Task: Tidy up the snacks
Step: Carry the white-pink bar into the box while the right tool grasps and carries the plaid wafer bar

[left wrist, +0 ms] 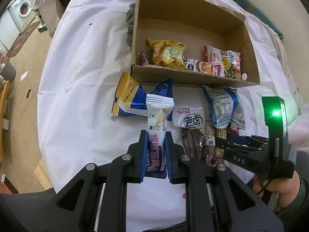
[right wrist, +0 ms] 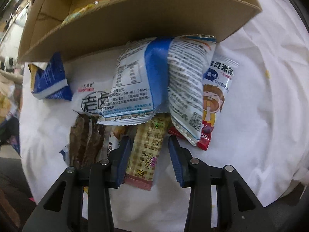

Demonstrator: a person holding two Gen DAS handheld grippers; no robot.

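Currently, your status:
Left gripper [left wrist: 156, 141]: clamped on white wafer pack [left wrist: 156, 127], held above the cloth [left wrist: 81, 96].
Right gripper [right wrist: 148, 145]: jaws narrowed around beige bar [right wrist: 148, 150]; pad contact unclear.
Box [left wrist: 193, 77]: snacks inside, more packs lying just before it.

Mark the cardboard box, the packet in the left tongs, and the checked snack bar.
cardboard box [left wrist: 193, 77], left wrist view, near wall.
white packet [left wrist: 156, 116], left wrist view, upper half above the pads.
checked snack bar [right wrist: 148, 150], right wrist view, middle of wrapper.

Two steep downward wrist views (right nearer), sharing cardboard box [left wrist: 193, 75] [right wrist: 135, 25]
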